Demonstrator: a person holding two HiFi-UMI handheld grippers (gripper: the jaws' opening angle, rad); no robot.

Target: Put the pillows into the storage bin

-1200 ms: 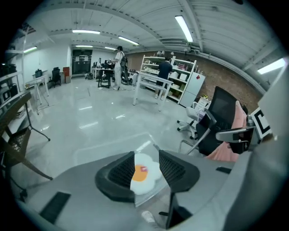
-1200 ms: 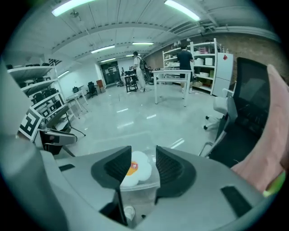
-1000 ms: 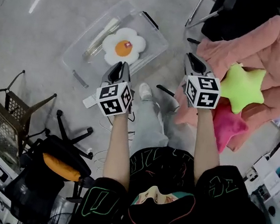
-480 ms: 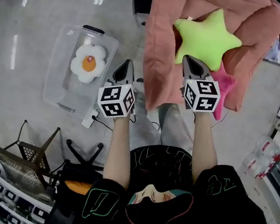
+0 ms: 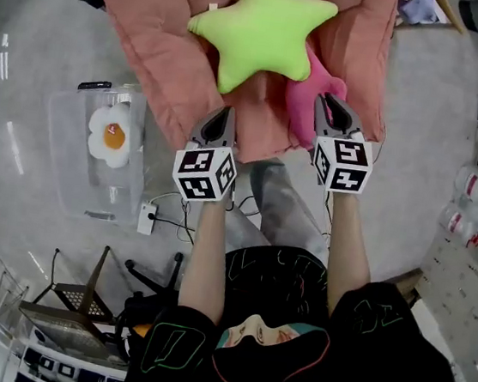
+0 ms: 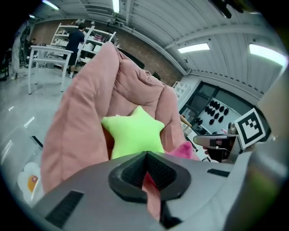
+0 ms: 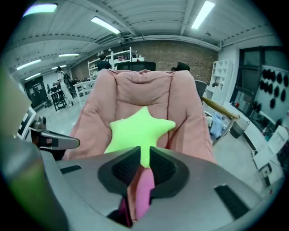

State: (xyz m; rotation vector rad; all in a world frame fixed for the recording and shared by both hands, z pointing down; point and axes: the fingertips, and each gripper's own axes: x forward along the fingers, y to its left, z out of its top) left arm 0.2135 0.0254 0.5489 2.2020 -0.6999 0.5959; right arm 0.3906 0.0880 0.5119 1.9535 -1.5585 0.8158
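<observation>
1. The view has swung from the storage bin (image 5: 100,196), now at 9 o'clock with the flower pillow (image 5: 110,134) inside, to the pink chair (image 5: 156,20) at 12 o'clock. One pillow is stowed.
2. The left gripper (image 5: 221,113) has its jaws closed and empty. The right gripper (image 5: 328,102) jaws have just been opening to a narrow gap, gripping nothing.
3. The green star pillow (image 5: 259,28) hides most of the pink star pillow (image 5: 318,90). Whether either gripper touches the chair cannot be told.
</observation>
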